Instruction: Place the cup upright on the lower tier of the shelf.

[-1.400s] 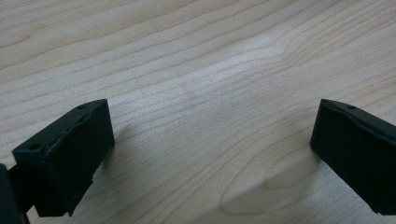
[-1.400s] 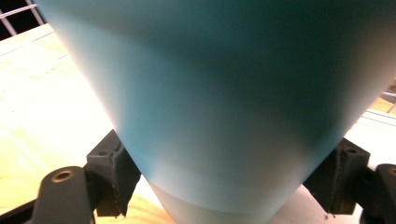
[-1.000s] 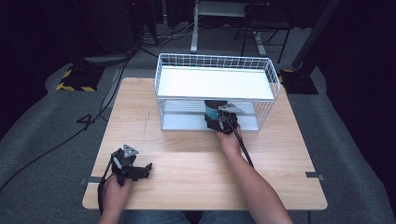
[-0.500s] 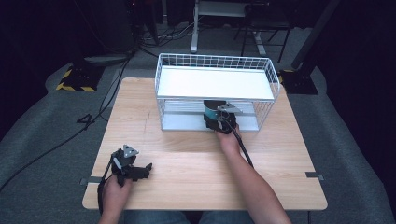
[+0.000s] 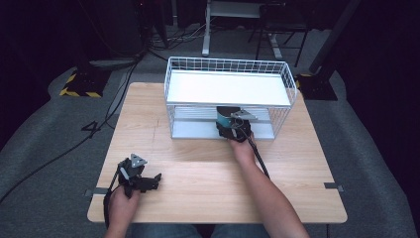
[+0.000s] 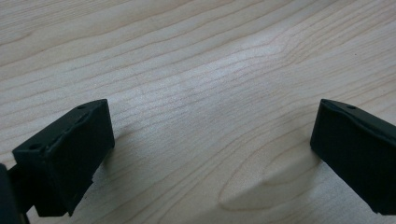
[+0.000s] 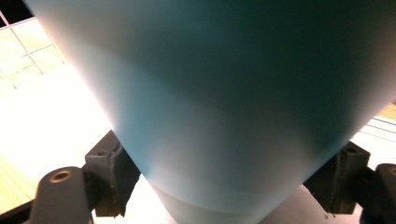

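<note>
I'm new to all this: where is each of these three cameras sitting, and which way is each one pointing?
High view: fixed above the person's side, looking forward and down on the wooden table and white wire rack; both forearms and grippers show.
Left gripper view: rides the left gripper, looking down at bare tabletop between its open jaws.
Right gripper view: rides the right gripper, looking close-up at a teal cup between its jaws.
Shared: the cup and rack wires also show in the high view.

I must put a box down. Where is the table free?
Free: the table between the left gripper and the right forearm, and left of the wire rack. Crowded: the rack's lower shelf, where the right gripper holds a teal cup.
</note>
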The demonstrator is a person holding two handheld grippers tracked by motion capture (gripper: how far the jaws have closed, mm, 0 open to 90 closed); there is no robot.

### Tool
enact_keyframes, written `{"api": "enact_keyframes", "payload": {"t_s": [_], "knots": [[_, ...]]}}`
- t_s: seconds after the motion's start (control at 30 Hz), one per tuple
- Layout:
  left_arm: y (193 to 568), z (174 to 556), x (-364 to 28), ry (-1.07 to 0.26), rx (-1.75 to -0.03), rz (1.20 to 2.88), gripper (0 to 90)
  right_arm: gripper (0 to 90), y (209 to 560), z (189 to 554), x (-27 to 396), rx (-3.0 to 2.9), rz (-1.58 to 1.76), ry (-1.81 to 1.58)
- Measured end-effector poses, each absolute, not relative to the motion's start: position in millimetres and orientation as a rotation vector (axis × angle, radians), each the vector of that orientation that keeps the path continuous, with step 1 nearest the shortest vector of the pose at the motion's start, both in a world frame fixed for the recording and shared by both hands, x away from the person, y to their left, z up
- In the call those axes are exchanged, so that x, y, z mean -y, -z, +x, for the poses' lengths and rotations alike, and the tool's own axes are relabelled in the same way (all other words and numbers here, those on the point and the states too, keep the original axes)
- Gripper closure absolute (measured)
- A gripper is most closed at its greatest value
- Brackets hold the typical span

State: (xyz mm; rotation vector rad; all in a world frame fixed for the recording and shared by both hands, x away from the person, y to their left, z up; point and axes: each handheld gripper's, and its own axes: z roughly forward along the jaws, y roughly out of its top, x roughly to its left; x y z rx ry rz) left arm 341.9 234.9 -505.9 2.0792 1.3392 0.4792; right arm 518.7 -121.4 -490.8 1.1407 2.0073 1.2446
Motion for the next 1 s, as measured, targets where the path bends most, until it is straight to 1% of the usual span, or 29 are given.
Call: {"api": "enact_keyframes", "payload": {"t_s": [0.07, 0.13, 0.43, 0.6, 0.8, 0.87, 1.0], "knots": [[505.9, 341.9, -234.9, -0.479, -1.339, 2.080, 0.2, 15.0, 491.4, 518.7, 121.8, -2.024, 1.132, -1.232], [505.9, 341.9, -234.9, -0.479, -1.339, 2.079, 0.1, 14.5, 490.9, 518.3, 123.2, -2.015, 1.154, -1.250], [505.9, 342.0, -235.0, -0.479, -1.339, 2.080, 0.1, 13.5, 487.3, 509.6, 131.0, -2.020, 1.161, -1.274], [505.9, 342.3, -234.7, -0.481, -1.339, 2.080, 0.1, 13.6, 479.1, 497.7, 137.7, -2.027, 1.153, -1.297], [506.0, 343.2, -233.7, -0.481, -1.346, 2.073, 0.1, 15.1, 462.4, 470.7, 145.3, -2.057, 1.146, -1.370], [506.0, 343.2, -233.7, -0.482, -1.345, 2.074, 0.1, 15.1, 461.1, 467.4, 145.9, -2.056, 1.144, -1.374], [506.0, 343.2, -233.7, -0.482, -1.346, 2.073, 0.1, 15.4, 450.8, 448.3, 151.1, -2.094, 1.086, -1.361]]}}
